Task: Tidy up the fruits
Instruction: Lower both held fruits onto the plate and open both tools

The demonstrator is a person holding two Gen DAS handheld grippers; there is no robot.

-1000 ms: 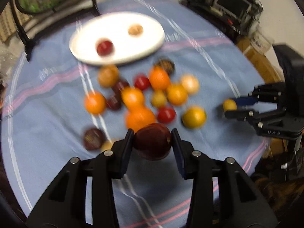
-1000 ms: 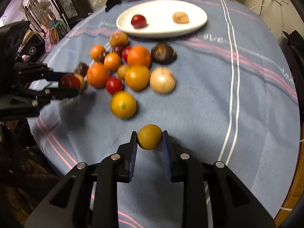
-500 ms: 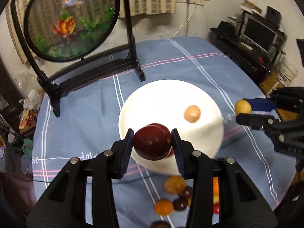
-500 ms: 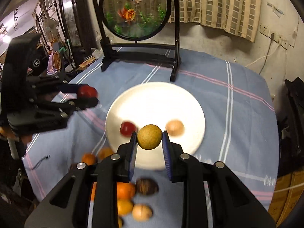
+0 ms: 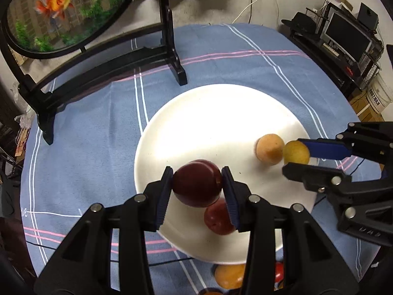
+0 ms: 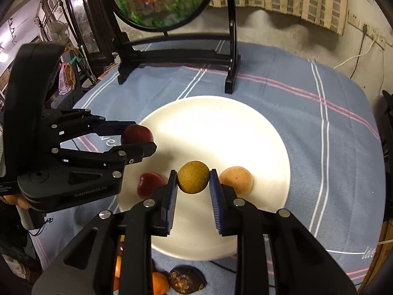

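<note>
The left claw (image 5: pixel 197 184) is clenched on a dark red plum (image 5: pixel 197 183), holding it above the near part of the white plate (image 5: pixel 208 123), with a second red plum (image 5: pixel 218 217) lying on the plate just beneath and slightly to the right of it. The right claw (image 6: pixel 193 178) grips a small yellow-green fruit (image 6: pixel 193 177) between its blue pads, held over the plate just beside a pale orange fruit (image 6: pixel 236 180) that rests on the plate to its right. The plate sits on a surface covered by a blue striped cloth (image 6: pixel 319 127). Behind the plate stands a round goldfish panel on a black stand (image 5: pixel 169 49). At the near edge of the plate, loose fruit lies on the cloth, including an orange one (image 5: pixel 229 276) and a dark wrinkled one (image 6: pixel 186 280).
</note>
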